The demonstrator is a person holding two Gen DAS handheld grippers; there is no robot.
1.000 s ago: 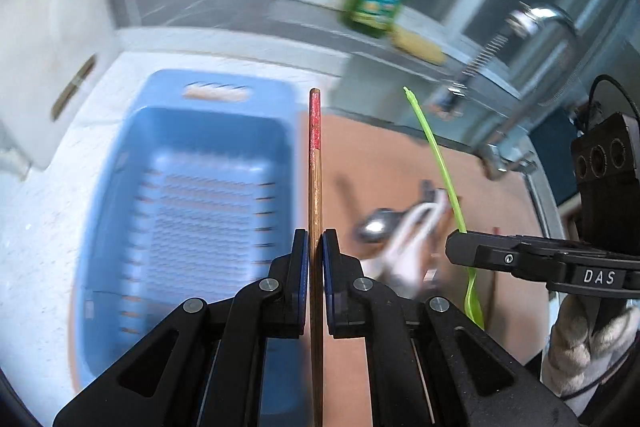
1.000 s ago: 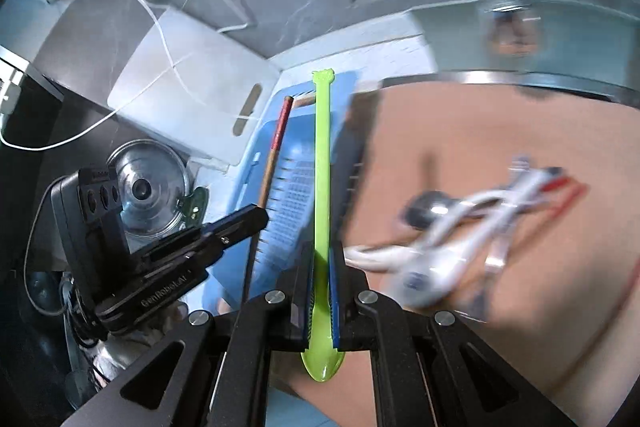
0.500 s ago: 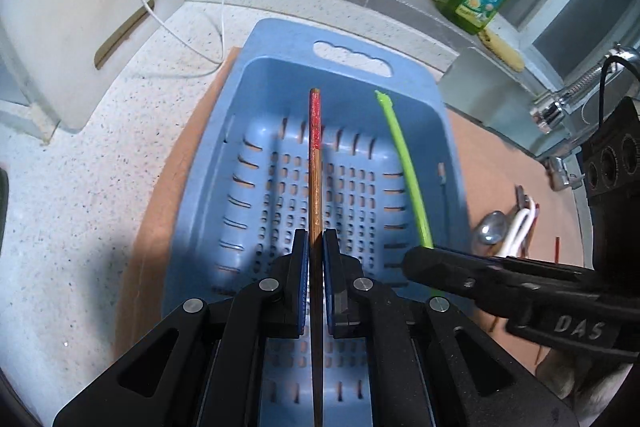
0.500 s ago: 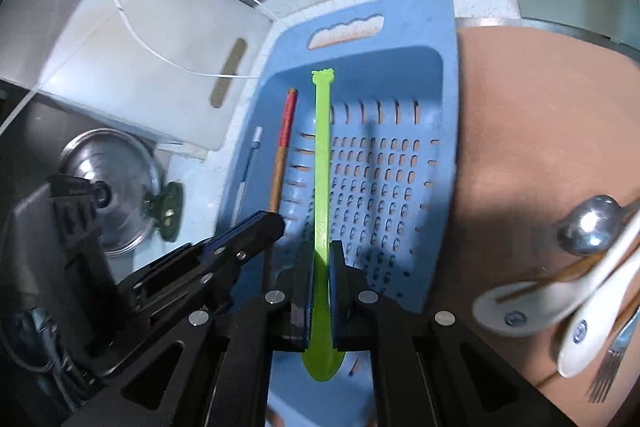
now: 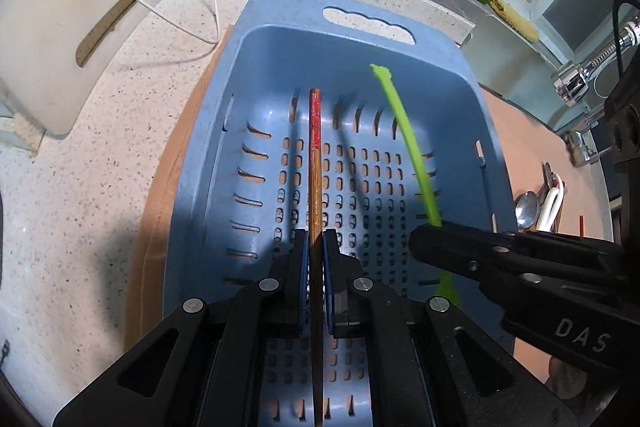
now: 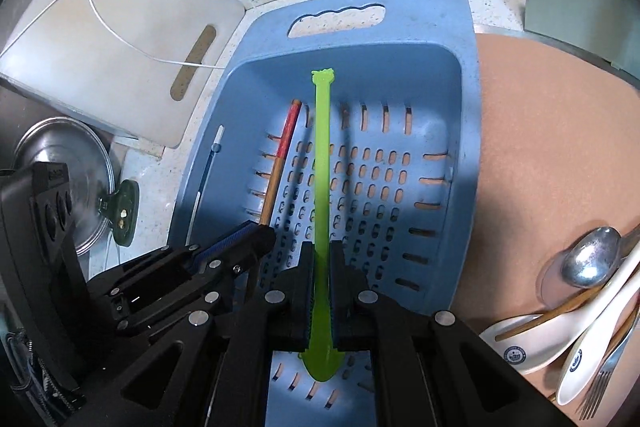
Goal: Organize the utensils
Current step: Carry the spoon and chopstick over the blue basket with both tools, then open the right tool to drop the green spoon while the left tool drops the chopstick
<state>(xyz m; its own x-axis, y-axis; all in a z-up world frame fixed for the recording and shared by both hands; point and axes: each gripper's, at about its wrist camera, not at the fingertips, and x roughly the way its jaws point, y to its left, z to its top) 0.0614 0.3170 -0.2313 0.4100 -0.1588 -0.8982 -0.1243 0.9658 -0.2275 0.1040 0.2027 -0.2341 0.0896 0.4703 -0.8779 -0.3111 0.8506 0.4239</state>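
Below both claws, blue basket (image 5: 352, 43) holding nothing yet; left gripper (image 5: 315, 267) pinching a red-tipped chopstick (image 5: 315, 163); right gripper (image 6: 320, 287) pinching a green spoon (image 6: 321, 163); off right, utensil pile (image 6: 580, 307) unsorted; barely begun, probably.

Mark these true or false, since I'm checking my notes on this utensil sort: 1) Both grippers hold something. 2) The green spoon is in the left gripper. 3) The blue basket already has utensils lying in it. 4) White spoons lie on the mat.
1) True: the left gripper clamps a chopstick, the right gripper the green spoon.
2) False: the right gripper holds it.
3) False: the blue basket is bare inside.
4) True: white spoons.
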